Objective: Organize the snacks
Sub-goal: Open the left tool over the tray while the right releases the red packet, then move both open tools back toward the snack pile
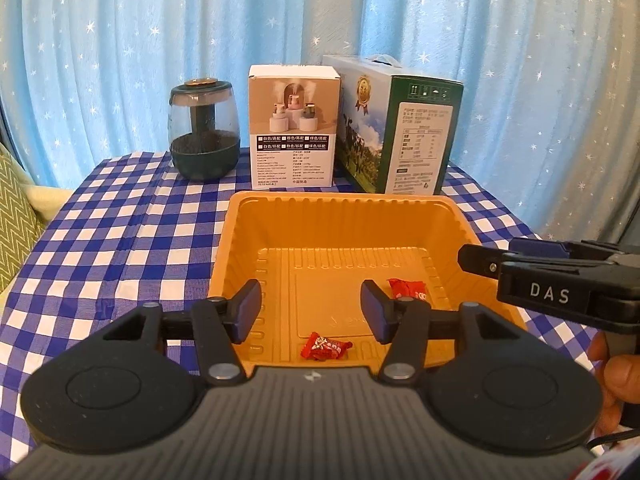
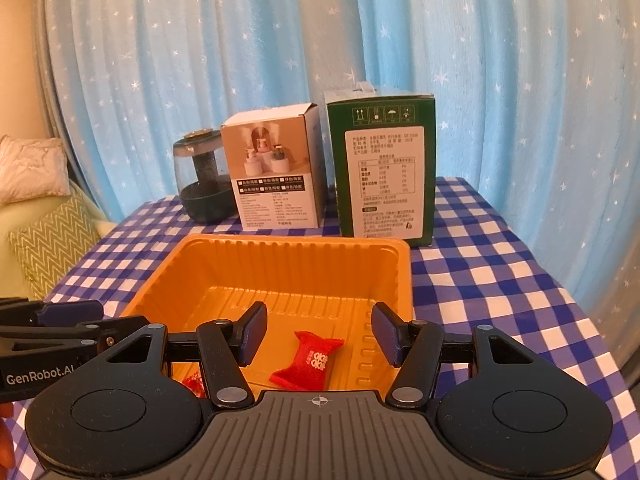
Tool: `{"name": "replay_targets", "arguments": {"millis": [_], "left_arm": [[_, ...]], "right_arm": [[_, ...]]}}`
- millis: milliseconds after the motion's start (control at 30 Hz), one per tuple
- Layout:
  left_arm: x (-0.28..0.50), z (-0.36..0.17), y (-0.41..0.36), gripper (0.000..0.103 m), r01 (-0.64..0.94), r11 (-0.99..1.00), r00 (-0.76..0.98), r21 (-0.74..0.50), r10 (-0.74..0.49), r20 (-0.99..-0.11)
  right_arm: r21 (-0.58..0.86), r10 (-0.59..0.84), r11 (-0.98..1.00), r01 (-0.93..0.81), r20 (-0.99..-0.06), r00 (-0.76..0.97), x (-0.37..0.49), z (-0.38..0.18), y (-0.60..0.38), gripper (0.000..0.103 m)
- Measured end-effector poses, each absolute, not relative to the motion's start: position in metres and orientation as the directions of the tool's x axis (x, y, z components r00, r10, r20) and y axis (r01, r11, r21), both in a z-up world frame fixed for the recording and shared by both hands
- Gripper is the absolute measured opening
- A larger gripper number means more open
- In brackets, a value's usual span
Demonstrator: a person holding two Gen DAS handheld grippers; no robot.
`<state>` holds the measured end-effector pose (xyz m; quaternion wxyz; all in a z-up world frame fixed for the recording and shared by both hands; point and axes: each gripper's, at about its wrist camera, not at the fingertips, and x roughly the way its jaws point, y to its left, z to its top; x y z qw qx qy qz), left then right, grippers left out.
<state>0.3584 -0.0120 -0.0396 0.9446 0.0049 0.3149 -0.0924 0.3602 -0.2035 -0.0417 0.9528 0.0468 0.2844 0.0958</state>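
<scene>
Above the orange tray (image 1: 344,216), both hand-held grippers spread, empty, two red candies (image 1: 326,346) inside

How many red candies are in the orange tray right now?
2. One red candy lies near the orange tray's front edge; the other red candy lies farther right, partly behind the left tool's finger. None seen elsewhere.

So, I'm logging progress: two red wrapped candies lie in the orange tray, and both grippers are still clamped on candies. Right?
Partly. Both wrist views show the left gripper and right gripper open and empty; the two candies lie loose in the orange tray.
</scene>
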Motion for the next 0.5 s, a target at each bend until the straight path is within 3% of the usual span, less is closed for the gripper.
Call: {"name": "replay_targets", "arguments": {"millis": [500], "left_arm": [[0.285, -0.033, -0.005, 0.056, 0.174, 0.983, 0.792, -0.056, -0.174, -0.585]], "right_arm": [[0.155, 0.202, 0.978, -0.141, -0.518, 0.831, 0.295, -0.032, -0.225, 0.064]]}}
